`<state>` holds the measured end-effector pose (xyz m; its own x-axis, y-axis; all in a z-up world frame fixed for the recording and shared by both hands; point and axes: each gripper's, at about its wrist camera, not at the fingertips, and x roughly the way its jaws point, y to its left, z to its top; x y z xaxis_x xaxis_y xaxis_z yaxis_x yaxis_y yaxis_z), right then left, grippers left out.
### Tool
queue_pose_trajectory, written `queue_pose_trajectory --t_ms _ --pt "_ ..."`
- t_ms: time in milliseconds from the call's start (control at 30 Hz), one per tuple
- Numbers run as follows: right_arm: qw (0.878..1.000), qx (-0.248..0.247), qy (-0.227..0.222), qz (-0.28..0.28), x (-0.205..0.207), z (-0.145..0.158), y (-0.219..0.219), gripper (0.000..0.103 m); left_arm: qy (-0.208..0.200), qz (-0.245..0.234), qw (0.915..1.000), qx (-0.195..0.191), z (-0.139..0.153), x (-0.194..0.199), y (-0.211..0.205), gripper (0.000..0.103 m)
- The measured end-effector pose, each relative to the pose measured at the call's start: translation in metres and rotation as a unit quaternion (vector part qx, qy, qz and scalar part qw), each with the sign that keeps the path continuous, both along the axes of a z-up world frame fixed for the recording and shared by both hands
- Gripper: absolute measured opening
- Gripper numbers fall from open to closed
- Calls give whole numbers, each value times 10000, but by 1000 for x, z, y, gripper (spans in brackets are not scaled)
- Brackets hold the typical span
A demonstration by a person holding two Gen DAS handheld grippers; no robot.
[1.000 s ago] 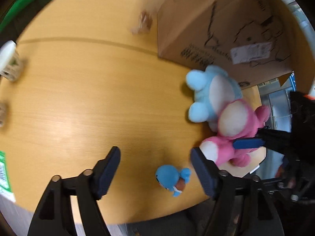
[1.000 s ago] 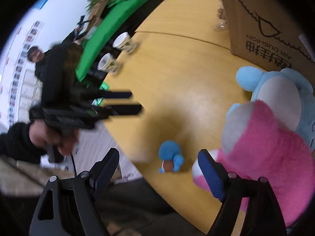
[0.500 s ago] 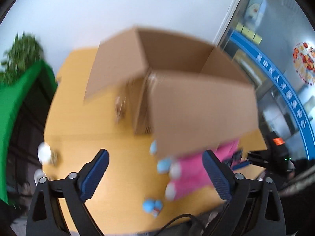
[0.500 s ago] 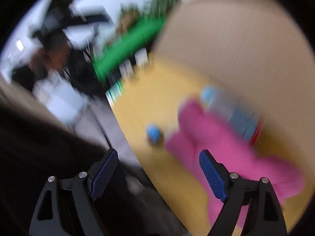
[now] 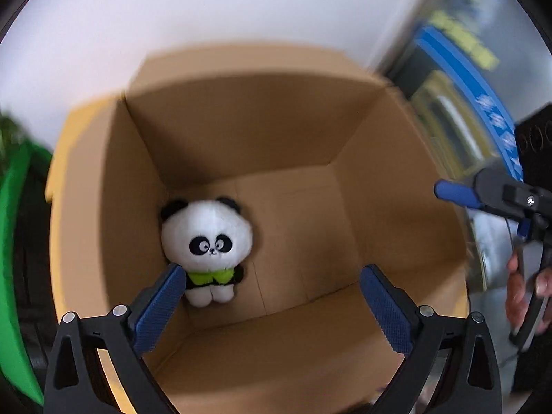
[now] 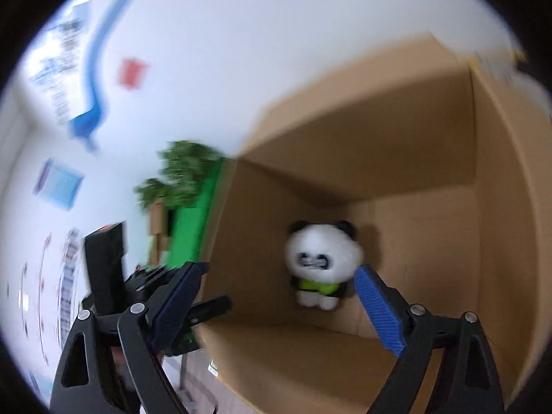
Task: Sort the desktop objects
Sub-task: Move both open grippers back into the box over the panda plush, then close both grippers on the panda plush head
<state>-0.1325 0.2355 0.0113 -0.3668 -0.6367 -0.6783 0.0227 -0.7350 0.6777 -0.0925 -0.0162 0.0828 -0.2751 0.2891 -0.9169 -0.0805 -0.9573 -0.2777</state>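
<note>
Nearest in the left wrist view, the left claw [image 5: 269,296] stands spread wide with nothing between its blue pads; its jaws have just been opening. It looks steeply down into an open cardboard box [image 5: 396,227]. On the box floor, pushed toward the left wall, lies a panda plush [image 5: 206,238] with a lime-green collar, and the claw's left pad overlaps the plush's lower edge in the picture; whether they touch cannot be told. The rest of the floor, to the right of the plush, is bare cardboard.

Only this view shows the right claw [image 5: 452,191] from outside, at the box's right rim, with a hand [image 5: 524,293] on its grip.

The right wrist view is blurred. The right claw [image 6: 276,296] is also released and empty, its jaws just having been opening. Its left finger lies outside the box's left wall and its right finger over the inside. Only here does the left claw [image 6: 203,307] show from outside, with a green partition [image 6: 189,234] and a plant [image 6: 179,179] beyond.
</note>
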Motion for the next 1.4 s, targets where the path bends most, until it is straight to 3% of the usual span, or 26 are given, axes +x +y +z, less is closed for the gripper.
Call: queue_pose_trajectory --t_ms 167,200,267,400,633,733,833,900,1067,1167,1267,1400 --pt "9933 -84 -1150 98 -65 -98 -21 93 -1114 586 9917 -262 -85 -65 -19 102" --pt "9911 -81 -1318 147 -73 -118 -26 97 -1315 650 9888 -286 -103 -74 -23 102" --pt "9860 -113 -1643 243 -86 -154 -32 103 -1633 661 9839 -304 -135 -88 -27 101" --pt "9700 -650 -2317 345 -107 -217 -49 103 -2050 506 9751 -670 -187 -110 -21 101" --pt "9571 -763 -2632 946 -146 -266 -90 103 -2461 312 9628 -1074 -259 -128 -12 102" --pt "9532 -874 -2695 1056 -162 -282 -93 103 -2324 523 9645 -1138 -264 -127 -12 102" --pt "9431 -1024 -2833 1411 -165 -297 -97 103 -2078 614 9655 -1444 -269 -121 -10 103" --pt "9359 -1114 -2906 1651 -164 -306 -98 103 -2004 527 9654 -1583 -273 -116 -6 103" --pt "9326 -1314 -2877 1740 -165 -310 -92 103 -2085 63 9612 -1805 -269 -109 5 103" --pt "9315 -1208 -2762 2034 -168 -304 -103 103 -2113 65 9636 -1637 -247 -97 2 99" --pt "9291 -1043 -2695 2308 -169 -300 -116 103 -2397 -131 9577 -1587 -243 -86 5 99" --pt "9287 -950 -2668 2395 -170 -306 -129 103 -2597 -21 9540 -1501 -267 -89 2 100"
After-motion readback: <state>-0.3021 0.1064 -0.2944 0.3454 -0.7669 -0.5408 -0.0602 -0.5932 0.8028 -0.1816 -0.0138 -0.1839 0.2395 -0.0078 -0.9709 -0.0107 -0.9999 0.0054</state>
